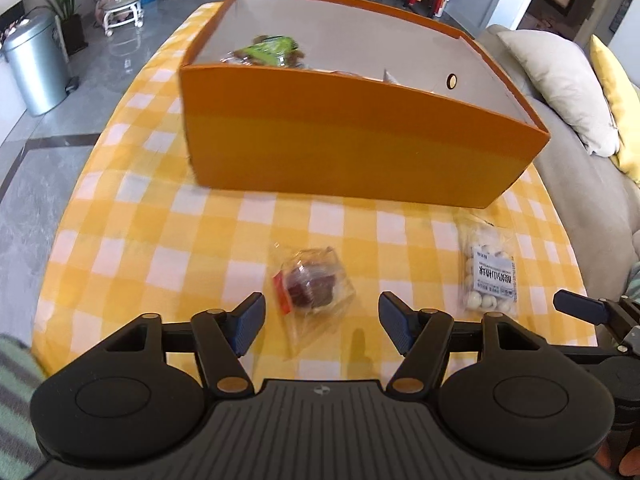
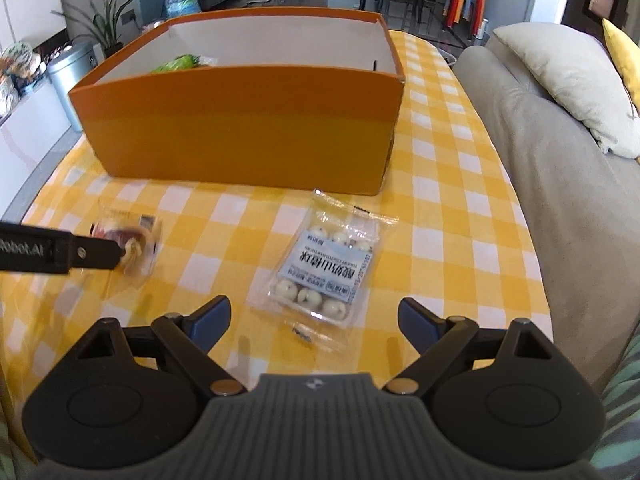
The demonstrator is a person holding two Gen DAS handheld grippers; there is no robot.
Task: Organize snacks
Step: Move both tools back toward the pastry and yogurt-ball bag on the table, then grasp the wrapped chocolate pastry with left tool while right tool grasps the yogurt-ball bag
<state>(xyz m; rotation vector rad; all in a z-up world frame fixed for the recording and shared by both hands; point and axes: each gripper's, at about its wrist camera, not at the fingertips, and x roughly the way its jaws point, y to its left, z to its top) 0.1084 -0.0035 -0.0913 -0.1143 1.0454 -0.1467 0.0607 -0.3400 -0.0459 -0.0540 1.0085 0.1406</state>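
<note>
The left gripper [image 1: 320, 322] is spread wide with nothing between its fingers, a clear packet of dark red snacks [image 1: 310, 286] lying on the yellow checked tablecloth [image 1: 140, 216] at lower centre. The right gripper [image 2: 316, 318] is likewise spread and empty, just below the labelled packet of white candy balls [image 2: 326, 270]. The orange box [image 1: 352, 140] fills the upper centre, with a green snack bag [image 1: 268, 50] inside.

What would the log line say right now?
left gripper: open, over red snack bag | right gripper: open, near white ball pack | orange box: partly filled
</note>
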